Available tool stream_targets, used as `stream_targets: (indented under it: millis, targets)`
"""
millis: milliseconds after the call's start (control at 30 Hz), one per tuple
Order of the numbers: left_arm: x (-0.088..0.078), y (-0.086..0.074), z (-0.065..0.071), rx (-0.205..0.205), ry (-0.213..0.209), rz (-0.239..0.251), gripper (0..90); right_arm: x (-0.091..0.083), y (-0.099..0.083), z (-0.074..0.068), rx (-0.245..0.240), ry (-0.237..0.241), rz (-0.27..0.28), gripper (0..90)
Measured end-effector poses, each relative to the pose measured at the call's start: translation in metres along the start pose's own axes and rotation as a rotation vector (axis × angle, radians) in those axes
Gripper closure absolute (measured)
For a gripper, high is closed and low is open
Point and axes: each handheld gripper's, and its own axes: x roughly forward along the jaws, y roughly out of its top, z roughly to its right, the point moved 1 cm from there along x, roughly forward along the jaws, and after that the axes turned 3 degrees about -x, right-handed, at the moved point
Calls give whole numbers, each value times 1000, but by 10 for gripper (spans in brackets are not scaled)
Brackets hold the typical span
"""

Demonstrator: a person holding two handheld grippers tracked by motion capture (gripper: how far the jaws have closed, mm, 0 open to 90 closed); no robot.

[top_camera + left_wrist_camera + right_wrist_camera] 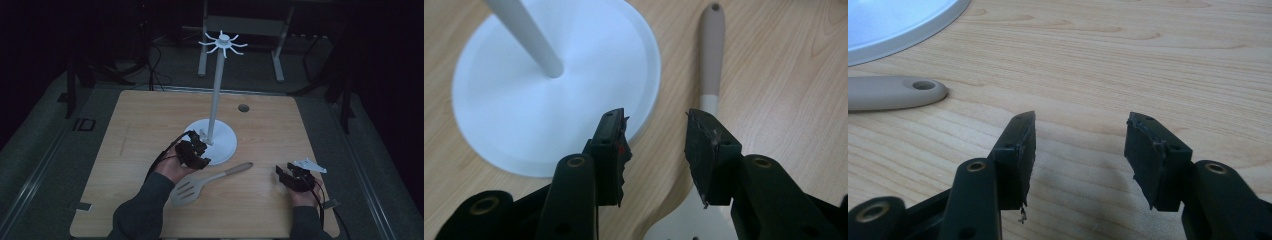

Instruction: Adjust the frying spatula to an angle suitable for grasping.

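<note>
We see the left tool [196, 148] with its jaws wide apart and nothing squeezed between them. In the left gripper view the left tool [655, 131] hangs over the spot where the spatula [709, 95] meets the round white base of the stand [524, 120]. The spatula's neck runs under the gap between the jaws, but the pads do not press on it. The left hand [172, 169] comes in from the bottom of the high view, and the sleeve slants up toward the stand [216, 135].

The spatula [210, 181] lies flat on the wooden bench [150, 125], just beside the stand's base. Its slotted end is near the left hand, and its beige handle points toward the right tool [281, 176].

The right tool [1079, 131] is open too, with only bare bench [1148, 60] between its jaws. It sits low over the bench, well apart from the left tool. The end of the spatula handle [893, 92], with its little hole, lies near it. The right hand [302, 196] holds this tool near the right edge of the bench.
</note>
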Motion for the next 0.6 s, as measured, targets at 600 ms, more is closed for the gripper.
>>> stream_targets:
  millis: [600]
  targets:
    - [46, 22, 26, 73, -46, -169, 634, 0, 0, 0, 2, 6, -4, 453]
